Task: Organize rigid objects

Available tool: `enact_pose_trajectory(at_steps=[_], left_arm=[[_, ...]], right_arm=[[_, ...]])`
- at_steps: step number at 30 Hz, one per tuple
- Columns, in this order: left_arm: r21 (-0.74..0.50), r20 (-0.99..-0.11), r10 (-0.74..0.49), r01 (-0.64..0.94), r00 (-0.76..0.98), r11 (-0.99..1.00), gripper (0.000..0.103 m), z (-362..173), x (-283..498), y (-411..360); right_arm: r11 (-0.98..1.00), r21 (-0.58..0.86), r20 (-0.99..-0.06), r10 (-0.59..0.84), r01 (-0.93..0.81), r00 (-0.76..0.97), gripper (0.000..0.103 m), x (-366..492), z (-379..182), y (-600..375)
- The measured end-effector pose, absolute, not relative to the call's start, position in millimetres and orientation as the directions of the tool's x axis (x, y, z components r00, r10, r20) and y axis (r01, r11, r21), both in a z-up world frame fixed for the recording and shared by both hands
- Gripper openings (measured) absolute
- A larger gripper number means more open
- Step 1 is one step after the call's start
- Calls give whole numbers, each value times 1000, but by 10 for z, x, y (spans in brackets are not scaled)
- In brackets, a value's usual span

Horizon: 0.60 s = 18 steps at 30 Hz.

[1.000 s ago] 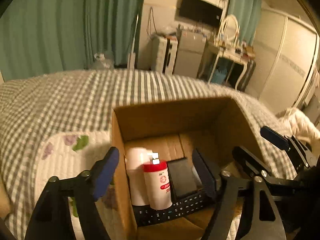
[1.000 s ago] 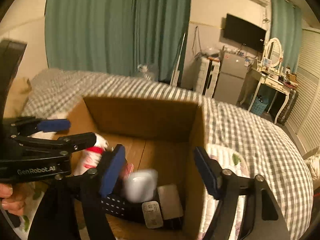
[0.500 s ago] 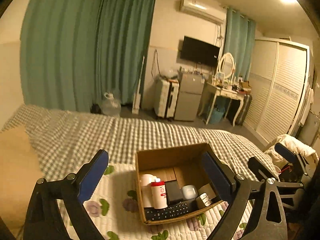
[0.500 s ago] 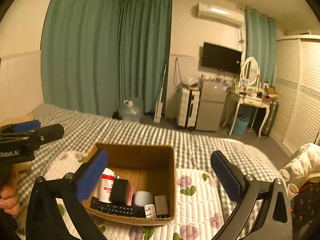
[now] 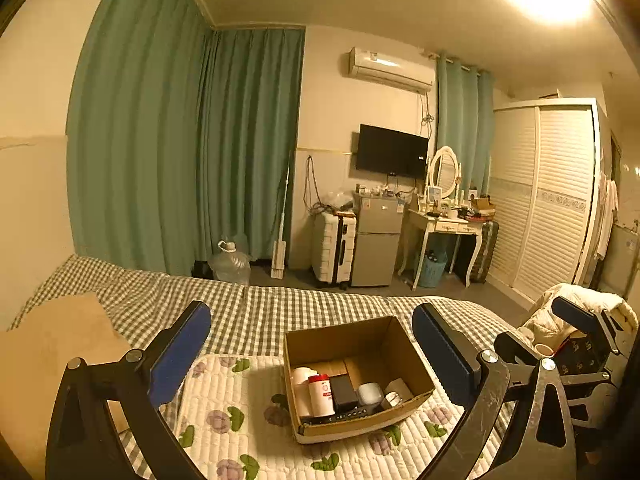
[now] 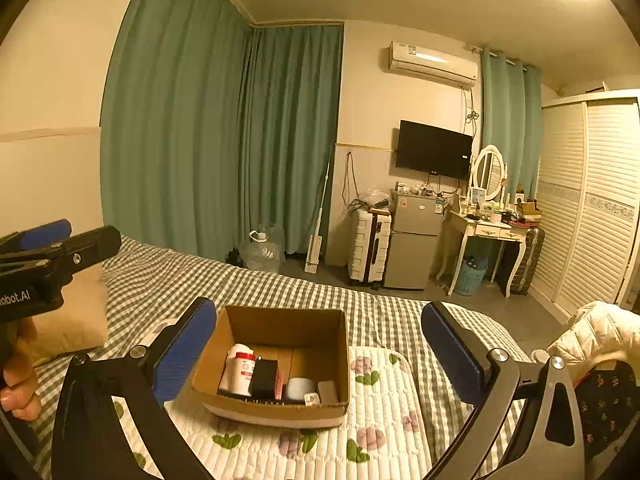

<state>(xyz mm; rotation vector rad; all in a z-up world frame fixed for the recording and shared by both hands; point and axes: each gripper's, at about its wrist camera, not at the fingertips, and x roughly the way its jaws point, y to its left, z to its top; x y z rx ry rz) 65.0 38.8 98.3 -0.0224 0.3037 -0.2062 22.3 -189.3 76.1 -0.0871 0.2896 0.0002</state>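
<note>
A cardboard box point(image 5: 416, 364) point(image 6: 276, 326) stands on a floral quilt on the bed. It holds a white bottle with a red cap point(image 5: 320, 394) point(image 6: 244, 372), a black block point(image 5: 344, 392) point(image 6: 264, 378), a white rounded case point(image 5: 370, 394) point(image 6: 300, 388), a black remote along the near wall point(image 5: 340, 416) and small items. My left gripper point(image 5: 312, 354) is open and empty, held high and back from the box. My right gripper point(image 6: 318, 350) is open and empty, also well back from it. The left gripper also shows in the right wrist view point(image 6: 48, 240).
A tan pillow point(image 5: 52, 352) point(image 6: 76, 320) lies at the bed's left. A white jacket point(image 5: 576, 308) point(image 6: 600, 332) lies at the right. Beyond the bed stand a water jug point(image 5: 232, 264), suitcase, small fridge, vanity desk and wardrobe.
Both grippers have pulled up and back from the box. The white case that was falling between the right fingers now rests in the box. The box looks much smaller.
</note>
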Motion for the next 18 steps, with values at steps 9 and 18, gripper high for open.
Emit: enact_pose_trajectory(at_steps=[9, 18], left_arm=[[-85, -273, -229, 213, 934, 973, 103, 599, 323, 541], [-51, -313, -219, 214, 924, 976, 103, 218, 272, 503]], right_arm=[[994, -109, -298, -46, 14, 953, 103, -195, 592, -1905], [998, -36, -327, -65, 56, 943, 103, -364, 256, -2011]])
